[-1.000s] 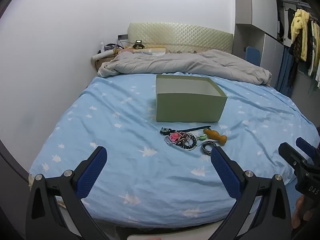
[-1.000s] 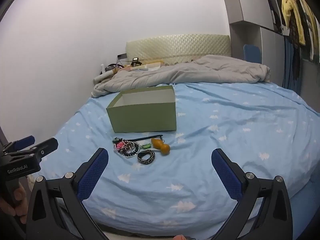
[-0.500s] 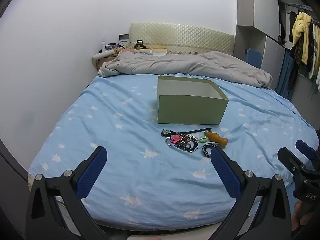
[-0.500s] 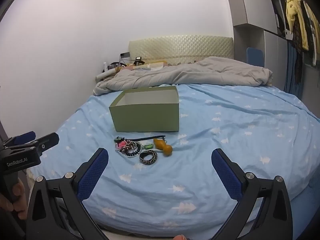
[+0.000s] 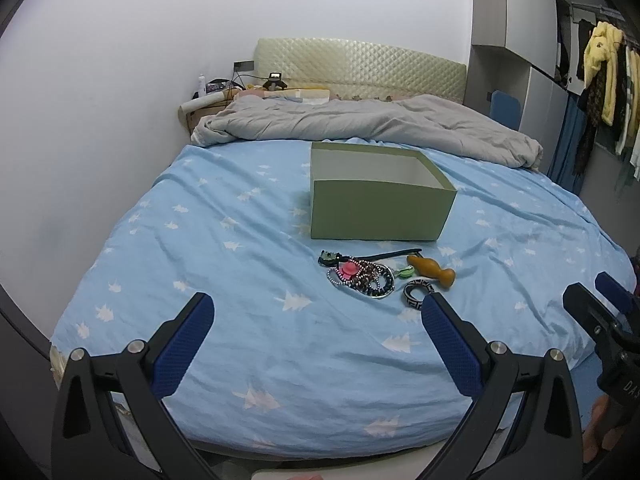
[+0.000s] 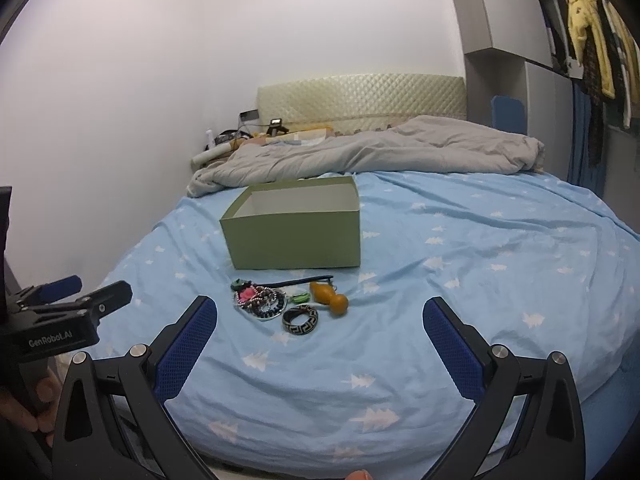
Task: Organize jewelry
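The jewelry lies in a small cluster on the bed (image 5: 224,240), just in front of the near wall of the green box (image 5: 378,210) and not touching it. The cluster comprises a tangle of beaded strands (image 5: 362,278) with a pink flower-shaped piece on top, a rigid bangle (image 5: 418,291) with a black-and-pale geometric pattern at the near right edge, a smooth amber gourd-shaped piece (image 5: 432,271) to the right, a small green item beside it, and a thin dark strap (image 5: 394,254) along the far side. No piece is in the box; its pale interior shows nothing, though the floor is hidden from both views. Judged step: approach, before the first pick. The left gripper (image 5: 318,334) is released, its blue textured pads spread wide, empty, held off the near edge of the bed; the right gripper (image 6: 320,334) is likewise spread wide and empty. The next move probably calls for advancing one gripper to the cluster and closing on a single piece. The bangle and the gourd are rigid and stand apart, so they should pinch cleanly; the beaded strands are limp and interlaced and may drag neighbours along. The box is open-topped, straight-walled, apparently cardboard, and light enough to shift if knocked. The sheet is soft, creased blue fabric with white tree prints and will yield under the pads. A grey duvet (image 5: 360,128) is bunched at the far end below a quilted headboard (image 5: 360,66).
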